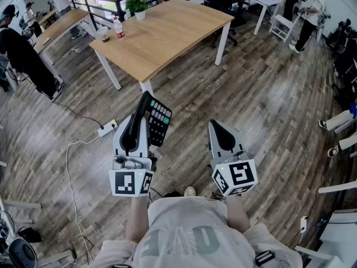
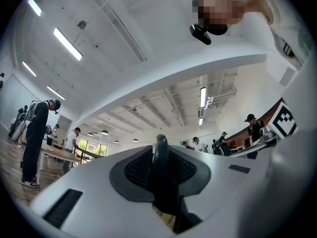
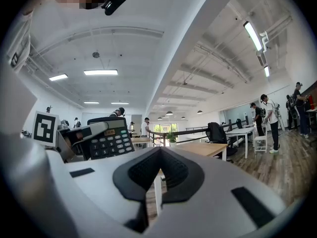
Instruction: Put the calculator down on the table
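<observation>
calculator, a flat black plastic slab with rows of small rounded keys and a pale display strip, is up in the air on edge. it is clamped between the dark textured pads of the left claw, over the wood-plank floor and well apart from the surface. right claw has its jaws together with nothing between them, just beside the left one. both are smooth white shells, each with a cube of black-and-white square markers. the surface is a rectangular pale wooden top with straight edges on white legs. a bottle with a red label and a potted plant in a white pot sit along its far left side, and bare wood runs toward the near corner and the right edge. white digits show on the keys in the right gripper view, but no brand name can be read.
</observation>
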`<state>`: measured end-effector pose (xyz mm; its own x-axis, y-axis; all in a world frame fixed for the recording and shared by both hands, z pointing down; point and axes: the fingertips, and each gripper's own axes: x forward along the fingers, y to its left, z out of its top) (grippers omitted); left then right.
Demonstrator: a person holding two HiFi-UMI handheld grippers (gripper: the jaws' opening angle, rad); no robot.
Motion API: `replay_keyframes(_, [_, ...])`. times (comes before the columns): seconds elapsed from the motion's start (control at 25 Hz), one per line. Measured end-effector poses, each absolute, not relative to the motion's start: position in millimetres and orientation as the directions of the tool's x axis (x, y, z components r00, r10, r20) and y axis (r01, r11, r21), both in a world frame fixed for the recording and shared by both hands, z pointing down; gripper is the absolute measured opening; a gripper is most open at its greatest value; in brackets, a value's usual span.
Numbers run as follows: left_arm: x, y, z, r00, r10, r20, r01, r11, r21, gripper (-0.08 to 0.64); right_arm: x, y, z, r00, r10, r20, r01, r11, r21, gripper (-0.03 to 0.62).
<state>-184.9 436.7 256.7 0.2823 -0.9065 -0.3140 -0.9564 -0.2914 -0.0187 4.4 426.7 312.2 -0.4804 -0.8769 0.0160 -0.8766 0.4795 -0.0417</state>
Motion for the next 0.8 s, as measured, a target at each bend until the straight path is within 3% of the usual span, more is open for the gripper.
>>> replay_keyframes(0.8, [-186,459,244,0.253,-0.896,-0.364,-0.964,-0.264,-0.019,0.077,9,442,319,-0.517,-0.856,0.002,-0.856,0.517,-0.024,0.017])
